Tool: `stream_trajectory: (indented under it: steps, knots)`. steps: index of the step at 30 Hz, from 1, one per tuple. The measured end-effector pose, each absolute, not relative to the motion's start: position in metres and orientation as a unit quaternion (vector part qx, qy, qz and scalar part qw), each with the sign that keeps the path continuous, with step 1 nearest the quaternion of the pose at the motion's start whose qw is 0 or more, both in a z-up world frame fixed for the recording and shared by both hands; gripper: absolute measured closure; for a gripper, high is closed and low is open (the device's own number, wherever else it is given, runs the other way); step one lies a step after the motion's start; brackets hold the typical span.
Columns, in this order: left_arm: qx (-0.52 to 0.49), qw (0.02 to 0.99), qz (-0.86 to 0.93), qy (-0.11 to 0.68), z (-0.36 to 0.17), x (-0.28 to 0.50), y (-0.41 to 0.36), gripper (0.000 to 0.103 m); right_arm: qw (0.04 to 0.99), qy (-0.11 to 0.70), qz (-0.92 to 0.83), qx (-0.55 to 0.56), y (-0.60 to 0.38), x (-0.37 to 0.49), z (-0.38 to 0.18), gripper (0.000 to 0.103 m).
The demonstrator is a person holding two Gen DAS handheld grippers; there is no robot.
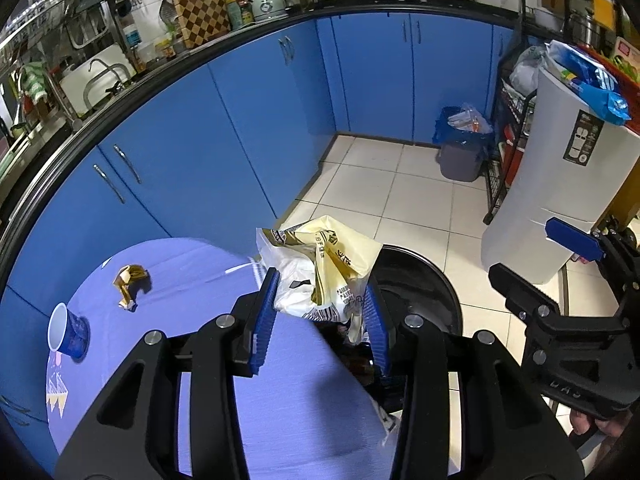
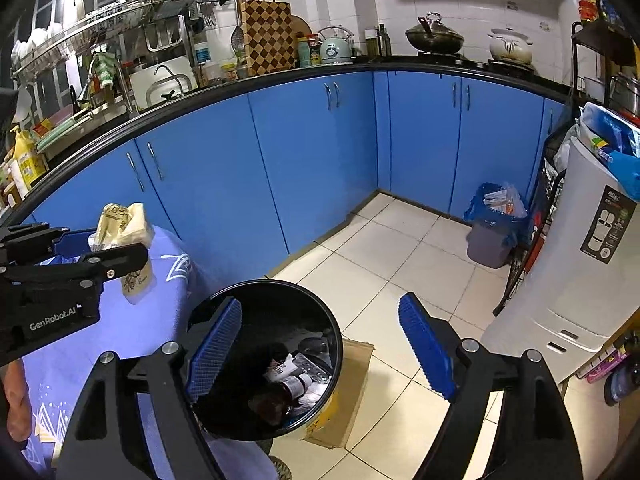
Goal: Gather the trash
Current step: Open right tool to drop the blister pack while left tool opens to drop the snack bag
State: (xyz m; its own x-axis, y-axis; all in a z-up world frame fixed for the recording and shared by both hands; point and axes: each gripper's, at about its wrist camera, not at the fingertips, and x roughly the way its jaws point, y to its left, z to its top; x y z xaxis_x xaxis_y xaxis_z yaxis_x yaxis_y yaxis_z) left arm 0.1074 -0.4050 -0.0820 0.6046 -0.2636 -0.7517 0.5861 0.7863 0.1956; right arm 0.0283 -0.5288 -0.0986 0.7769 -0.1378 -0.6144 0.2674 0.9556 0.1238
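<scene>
Left to right: on the purple tablecloth [image 1: 180, 272] a blue cup [image 1: 69, 336] lies on its side at the far left, a crumpled gold wrapper [image 1: 130, 280] just right of it. The left gripper [image 1: 320, 320] is clenched on a yellow-and-white plastic bag [image 1: 324, 268] at the table's right edge, its free end rising away from the pads. Right of and below the bag stands the black bin [image 2: 336, 344], partly filled; the coming move is judged rightward over its rim. The right gripper [image 2: 320, 348] hangs released above the bin, holding nothing.

A lavender-clothed table [image 1: 192, 272] bears a tipped blue cup [image 1: 68, 336] and gold wrapper [image 1: 130, 280].
</scene>
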Motion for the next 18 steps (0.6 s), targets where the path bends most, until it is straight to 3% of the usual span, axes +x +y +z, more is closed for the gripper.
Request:
stream_trajectory:
  steps: [13, 18]
  knots:
    - [0.229, 0.867, -0.259, 0.358, -0.081, 0.102, -0.43, 0.047, 0.933, 0.317, -0.125, 0.117, -0.55, 0.017, -0.105, 0.024]
    - [0.23, 0.868, -0.258, 0.356, -0.081, 0.101, -0.434, 0.036, 0.932, 0.317, -0.125, 0.123, -0.554, 0.017, -0.106, 0.024]
